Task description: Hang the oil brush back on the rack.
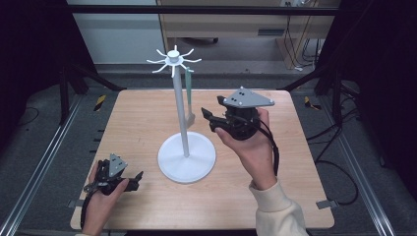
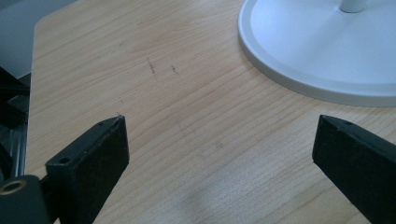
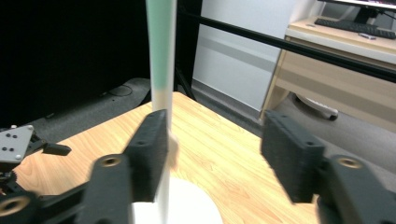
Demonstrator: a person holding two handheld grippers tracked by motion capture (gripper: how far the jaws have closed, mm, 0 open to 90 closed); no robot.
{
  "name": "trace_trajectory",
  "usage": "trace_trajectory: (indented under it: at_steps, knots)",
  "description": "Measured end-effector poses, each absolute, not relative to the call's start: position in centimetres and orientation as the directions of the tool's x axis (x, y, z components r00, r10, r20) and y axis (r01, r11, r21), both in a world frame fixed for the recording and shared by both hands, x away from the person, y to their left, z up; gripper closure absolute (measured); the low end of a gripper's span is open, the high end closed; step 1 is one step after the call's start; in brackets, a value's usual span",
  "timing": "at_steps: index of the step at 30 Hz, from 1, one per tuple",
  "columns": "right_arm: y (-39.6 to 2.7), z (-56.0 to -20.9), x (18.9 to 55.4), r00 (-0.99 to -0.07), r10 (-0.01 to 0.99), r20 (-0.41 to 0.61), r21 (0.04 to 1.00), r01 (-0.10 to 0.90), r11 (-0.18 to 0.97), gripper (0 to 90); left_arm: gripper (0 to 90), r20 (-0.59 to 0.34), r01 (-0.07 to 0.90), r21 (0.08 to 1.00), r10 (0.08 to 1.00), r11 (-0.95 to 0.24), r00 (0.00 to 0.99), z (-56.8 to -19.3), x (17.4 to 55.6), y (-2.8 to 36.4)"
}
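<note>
I hold the right tool (image 1: 212, 119) with jaws spread, empty, just beside the green-handled utensil (image 1: 189, 83) hanging from the white hook stand (image 1: 185, 142). The left tool (image 1: 134, 180) rests open on the counter (image 1: 275, 196), near the stand's base. Risk: a jaw knocking the pole could tip the stand or unhook the utensil.

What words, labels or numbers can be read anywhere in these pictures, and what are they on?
None can be read. The white stand, the green utensil hanging from it, the wooden table and both grippers carry no writing. The keyboard on the far desk is too blurred to read.
</note>
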State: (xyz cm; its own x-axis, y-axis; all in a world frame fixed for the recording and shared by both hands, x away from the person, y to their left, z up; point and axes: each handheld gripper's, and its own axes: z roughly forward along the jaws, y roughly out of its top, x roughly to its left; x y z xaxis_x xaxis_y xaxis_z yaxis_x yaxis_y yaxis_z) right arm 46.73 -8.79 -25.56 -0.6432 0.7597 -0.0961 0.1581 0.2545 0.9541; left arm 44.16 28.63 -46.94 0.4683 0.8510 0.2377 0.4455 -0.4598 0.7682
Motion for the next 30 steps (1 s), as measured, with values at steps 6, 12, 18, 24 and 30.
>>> trace_trajectory:
  at_steps: [6,12,18,24,30]
  knots:
    - [-9.3,-25.8,47.0,-0.594,0.795,-0.121,0.947,0.170,0.272,18.6,3.0,0.237,0.438,0.772,0.848,-0.460,0.473,-46.9,44.1,28.6]
    - [-10.1,-26.2,47.4,-0.575,0.805,-0.146,0.940,0.173,0.294,10.0,2.9,0.236,0.438,0.774,0.851,-0.457,0.470,-46.9,44.1,28.7]
    - [-11.5,-26.9,48.1,-0.565,0.816,-0.121,0.944,0.188,0.270,9.0,2.9,0.235,0.438,0.775,0.851,-0.455,0.469,-46.8,44.1,28.7]
    - [-13.8,-27.3,48.6,-0.528,0.843,-0.102,0.945,0.213,0.248,8.7,2.9,0.235,0.439,0.776,0.853,-0.453,0.466,-46.8,44.1,28.8]
    - [-16.0,-28.4,49.5,-0.475,0.874,-0.100,0.941,0.240,0.238,10.1,2.9,0.236,0.442,0.777,0.858,-0.448,0.455,-46.8,44.1,29.0]
